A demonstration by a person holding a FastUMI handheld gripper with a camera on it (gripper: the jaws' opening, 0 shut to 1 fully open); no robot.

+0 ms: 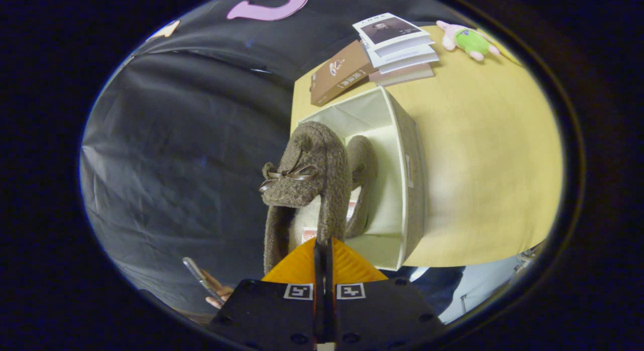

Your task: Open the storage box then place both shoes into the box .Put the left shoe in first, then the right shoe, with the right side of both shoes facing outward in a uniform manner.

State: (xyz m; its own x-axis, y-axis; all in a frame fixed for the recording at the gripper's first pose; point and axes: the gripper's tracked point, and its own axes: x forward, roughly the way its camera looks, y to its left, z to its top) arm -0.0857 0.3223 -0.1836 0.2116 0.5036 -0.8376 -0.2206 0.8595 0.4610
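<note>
Black cloth hangs behind a pale wooden bench, and on that bench stands the open storage box, its white inside showing. One shoe already sits in the box against the far inner wall, a fuzzy brown slipper standing on edge. The second shoe, the same fuzzy brown kind with a small ribbon bow on its upper, is held just ahead of the gripper. The jaws are drawn nearly together and clamp what looks like the heel rim of this shoe between them. Its long axis runs straight away from the jaws, toe farthest out, and it hangs at the open side of the box, overlapping the near edge, beside the shoe already inside. Judging from this, the coming move turns on carrying the held shoe sideways and down into the free space next to the first one, keeping the toes parallel so both sides face the same way. Beyond the box lie a brown book, a stack of booklets and a small plush toy, well clear of the path.
</note>
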